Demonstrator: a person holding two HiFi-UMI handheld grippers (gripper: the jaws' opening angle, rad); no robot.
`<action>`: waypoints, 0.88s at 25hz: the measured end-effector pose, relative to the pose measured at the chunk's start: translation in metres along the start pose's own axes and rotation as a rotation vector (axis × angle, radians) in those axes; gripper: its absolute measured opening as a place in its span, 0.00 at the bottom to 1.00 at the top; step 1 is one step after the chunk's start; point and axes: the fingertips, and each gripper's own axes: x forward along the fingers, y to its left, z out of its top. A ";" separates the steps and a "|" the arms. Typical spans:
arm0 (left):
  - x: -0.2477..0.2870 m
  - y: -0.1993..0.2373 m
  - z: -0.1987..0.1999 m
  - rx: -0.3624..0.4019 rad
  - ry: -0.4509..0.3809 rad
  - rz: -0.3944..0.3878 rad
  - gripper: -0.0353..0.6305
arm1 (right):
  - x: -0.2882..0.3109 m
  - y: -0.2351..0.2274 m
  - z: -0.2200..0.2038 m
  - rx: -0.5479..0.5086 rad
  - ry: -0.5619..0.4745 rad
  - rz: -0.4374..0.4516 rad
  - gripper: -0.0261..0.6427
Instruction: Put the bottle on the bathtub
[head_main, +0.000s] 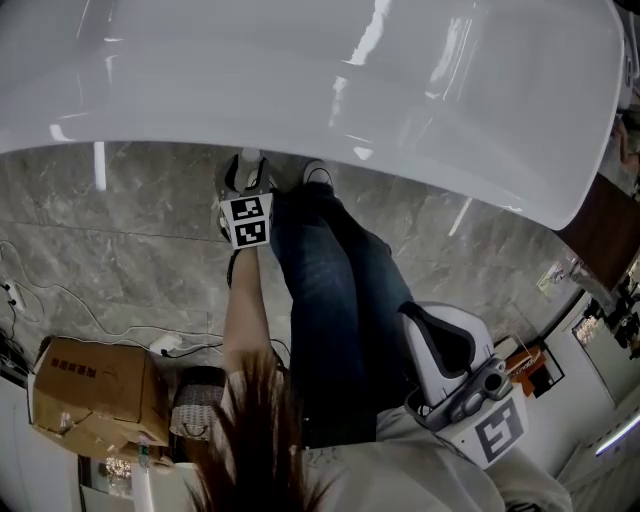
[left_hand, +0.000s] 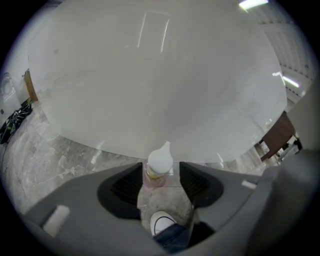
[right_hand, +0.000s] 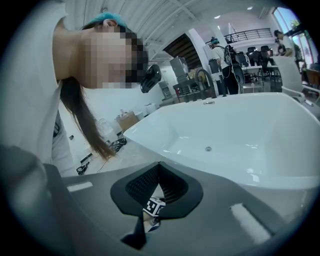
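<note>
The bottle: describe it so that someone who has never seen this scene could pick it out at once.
Find the big white bathtub, then look down to the grey marbled floor at its foot, where the left gripper points with open jaws. Between those jaws is the bottle: small, with a white pointed cap on a pinkish clear body, unlike the white-toed shoe nearby.

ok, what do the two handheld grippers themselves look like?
The left gripper and right gripper match: grey moulded bodies, black ribbed pads, and each carries a white cube with black square markers. The person wears a white top; the left forearm is unsleeved.
</note>
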 end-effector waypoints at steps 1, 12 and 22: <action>-0.008 -0.003 0.000 -0.010 -0.001 0.002 0.44 | -0.004 0.000 0.002 -0.004 0.008 0.001 0.03; -0.108 -0.034 0.096 0.007 -0.190 0.005 0.31 | -0.034 -0.004 0.035 -0.119 0.007 -0.071 0.03; -0.180 -0.035 0.184 -0.002 -0.374 0.049 0.13 | -0.046 -0.005 0.037 -0.145 -0.019 -0.088 0.03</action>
